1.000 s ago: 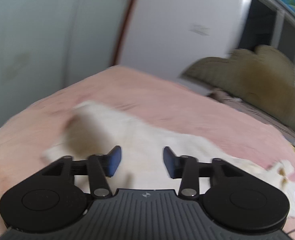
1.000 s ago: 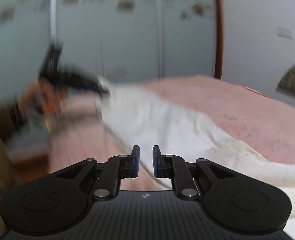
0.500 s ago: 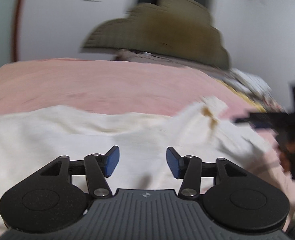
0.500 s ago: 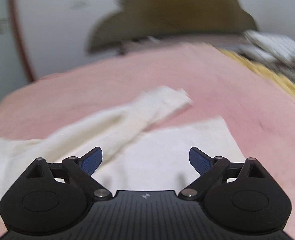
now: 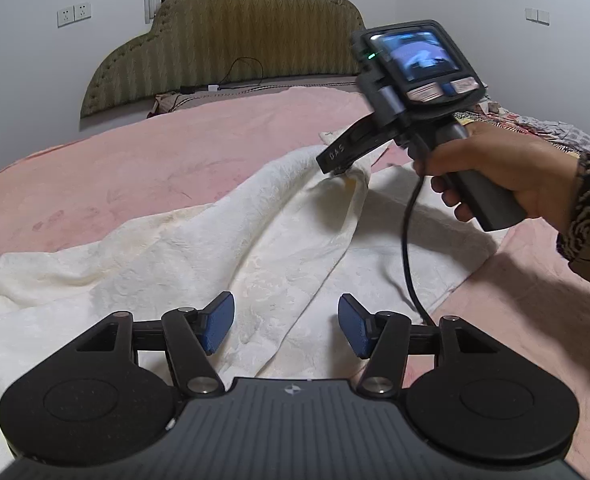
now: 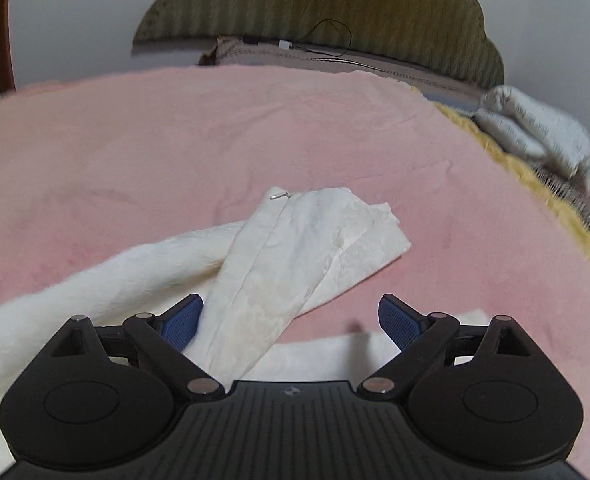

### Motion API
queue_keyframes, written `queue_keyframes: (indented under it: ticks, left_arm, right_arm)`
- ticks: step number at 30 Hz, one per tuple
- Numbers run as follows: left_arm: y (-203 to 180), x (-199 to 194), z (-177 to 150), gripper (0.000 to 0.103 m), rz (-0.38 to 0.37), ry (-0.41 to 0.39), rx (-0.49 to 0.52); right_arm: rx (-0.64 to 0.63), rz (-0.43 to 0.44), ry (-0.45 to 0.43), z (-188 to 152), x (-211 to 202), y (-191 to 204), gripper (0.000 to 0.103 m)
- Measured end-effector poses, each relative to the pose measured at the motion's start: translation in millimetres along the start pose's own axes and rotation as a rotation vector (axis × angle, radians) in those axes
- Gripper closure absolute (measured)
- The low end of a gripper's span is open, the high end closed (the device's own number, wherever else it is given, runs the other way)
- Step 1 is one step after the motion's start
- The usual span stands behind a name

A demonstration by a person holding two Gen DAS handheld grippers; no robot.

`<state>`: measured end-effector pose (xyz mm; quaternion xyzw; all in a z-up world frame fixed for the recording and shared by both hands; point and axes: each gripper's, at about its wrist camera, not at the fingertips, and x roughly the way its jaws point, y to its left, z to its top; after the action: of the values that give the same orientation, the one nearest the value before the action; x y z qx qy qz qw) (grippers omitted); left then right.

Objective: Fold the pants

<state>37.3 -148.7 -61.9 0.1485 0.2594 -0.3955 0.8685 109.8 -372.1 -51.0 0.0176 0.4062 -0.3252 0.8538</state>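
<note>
Cream white pants (image 5: 223,248) lie rumpled on a pink bedspread (image 5: 155,160). My left gripper (image 5: 285,326) is open and empty, hovering just above the fabric. The right gripper's body (image 5: 407,92) shows in the left wrist view, held by a hand at the upper right, its tip at a raised ridge of the pants. In the right wrist view my right gripper (image 6: 291,322) is wide open; a folded-over end of the pants (image 6: 307,248) with a small metal hook lies between and beyond its fingers, touching the left pad (image 6: 181,322).
A padded olive headboard (image 5: 235,36) and white wall stand behind the bed. A cable lies along the bed's head. Grey-white bedding (image 6: 535,128) and a yellow patterned cover (image 6: 555,196) are piled at the right edge. The right gripper's black cord (image 5: 409,248) hangs over the pants.
Both views have swung toward the headboard and steadied. The right gripper went from nearly shut to wide open and now sits over the pants' end. The left gripper stayed open.
</note>
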Motion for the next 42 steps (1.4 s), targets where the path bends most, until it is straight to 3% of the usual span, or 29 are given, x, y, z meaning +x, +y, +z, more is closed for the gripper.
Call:
queue_keyframes:
  ticks: [2,4,9,12,14,18,19,23,28,34,39,42]
  left_arm:
    - [-1.1,0.7,1.0,0.042,0.008,-0.005,0.025]
    - [-3.5,2.0,1.7,0.042,0.024,-0.01,0.066]
    - [-10.1,20.2,3.8,0.042,0.043,0.005,0.134]
    - [-12.0,25.0,1.0,0.041,0.064,-0.004,0.152]
    - [-10.8,26.1,2.0,0.041,0.066,-0.008,0.155]
    - [-8.0,25.7,1.5,0.039,0.065,-0.012,0.14]
    - [-7.6,26.2,1.3,0.038,0.064,-0.014,0.139]
    - [-8.6,28.1,0.3,0.037,0.067,-0.018,0.142]
    - [-5.1,29.3,0.3,0.035,0.061,-0.015,0.125]
    - [-4.3,31.0,-0.3,0.033,0.054,-0.009,0.111]
    - [-3.5,31.1,-0.5,0.032,0.049,-0.007,0.105]
    - [-3.6,30.8,-0.9,0.032,0.05,-0.009,0.107]
  right_arm:
    - [-0.018,-0.087,-0.016,-0.1,3.3,1.1,0.007]
    - [0.022,-0.097,-0.034,-2.6,0.5,-11.3,0.006]
    - [0.145,0.149,-0.035,-20.4,0.0,-50.1,0.008]
    - [0.184,0.198,-0.031,-24.5,4.1,-60.5,0.012]
    - [0.192,0.162,-0.051,-23.3,4.6,-63.6,0.012]
    - [0.297,-0.017,-0.058,-22.8,3.8,-79.1,0.011]
    - [0.321,-0.003,-0.048,-24.4,3.4,-84.3,0.011]
    - [0.484,0.27,-0.021,-41.9,4.0,-110.2,0.011]
    - [0.656,0.45,-0.013,-51.1,8.1,-139.5,0.01]
    - [0.993,0.795,0.009,-75.2,24.8,-167.5,0.01]
    - [0.947,0.7,-0.071,-67.7,32.1,-162.5,0.012]
    - [0.942,0.674,-0.062,-58.2,43.3,-160.4,0.012]
